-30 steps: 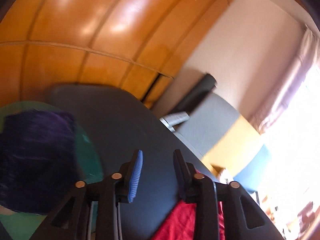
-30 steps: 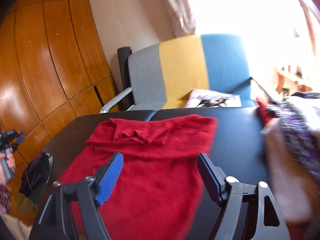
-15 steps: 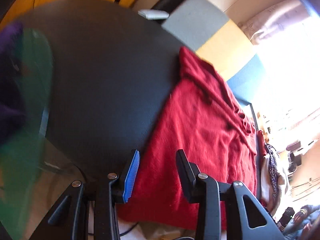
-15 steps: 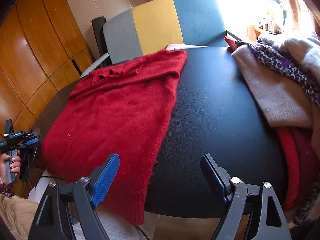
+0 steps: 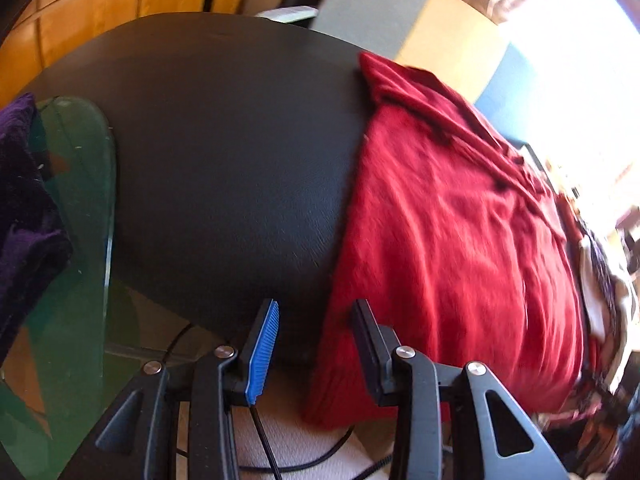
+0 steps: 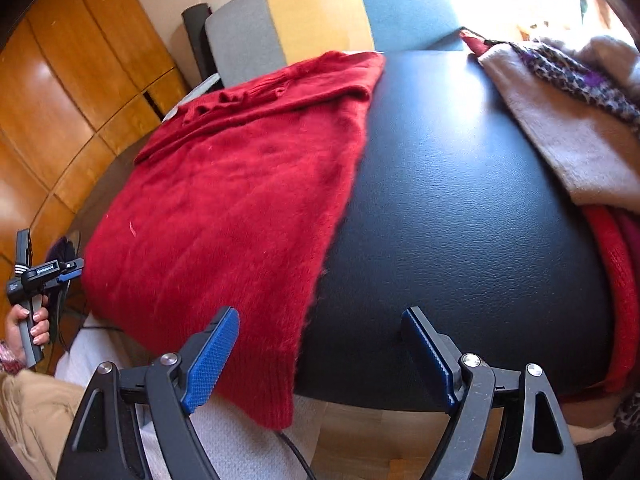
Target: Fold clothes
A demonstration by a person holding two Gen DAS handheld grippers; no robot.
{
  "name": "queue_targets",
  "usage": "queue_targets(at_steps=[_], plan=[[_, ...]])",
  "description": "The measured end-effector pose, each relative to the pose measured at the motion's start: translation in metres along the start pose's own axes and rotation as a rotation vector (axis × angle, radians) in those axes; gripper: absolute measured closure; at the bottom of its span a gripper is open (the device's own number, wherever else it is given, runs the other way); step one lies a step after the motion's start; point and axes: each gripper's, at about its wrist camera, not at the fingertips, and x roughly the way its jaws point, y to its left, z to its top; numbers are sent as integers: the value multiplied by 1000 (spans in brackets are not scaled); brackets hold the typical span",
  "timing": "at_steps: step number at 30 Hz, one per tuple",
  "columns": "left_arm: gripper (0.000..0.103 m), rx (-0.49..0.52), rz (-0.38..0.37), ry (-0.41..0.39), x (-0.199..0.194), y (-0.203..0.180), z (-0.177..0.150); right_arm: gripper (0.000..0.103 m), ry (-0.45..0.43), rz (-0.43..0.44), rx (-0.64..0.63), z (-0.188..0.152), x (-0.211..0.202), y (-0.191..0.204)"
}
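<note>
A red sweater point(image 5: 460, 240) lies flat on the black table point(image 5: 224, 152), its collar at the far side and its hem hanging over the near edge. My left gripper point(image 5: 317, 304) is open by the sweater's left hem corner, with nothing between its pads. In the right wrist view the sweater point(image 6: 240, 208) covers the table's point(image 6: 460, 220) left half. My right gripper point(image 6: 320, 314) stands wide open above the hem's right corner, its pads clear of the cloth. The left gripper point(image 6: 40, 276) shows at the far left, held in a hand point(image 6: 28, 320).
A pile of clothes point(image 6: 568, 128), beige, leopard print and red, fills the table's right side. A grey, yellow and blue chair point(image 6: 320, 12) stands behind the table. A green glass side table point(image 5: 76, 240) with a purple garment point(image 5: 24, 200) is at the left. Cables lie on the floor.
Both grippers have sunk and tipped down, from facing the wall and chair to hovering at the table's near edge by the sweater's hem. The sweater has not moved.
</note>
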Motion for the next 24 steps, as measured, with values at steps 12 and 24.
queue_targets(at_steps=[12, 24], plan=[[64, 171, -2, 9, 10, -44, -16, 52, 14, -123, -390, -30, 25, 73], [92, 196, -115, 76, 1, -56, 9, 90, 23, 212, 48, 9, 12, 25]])
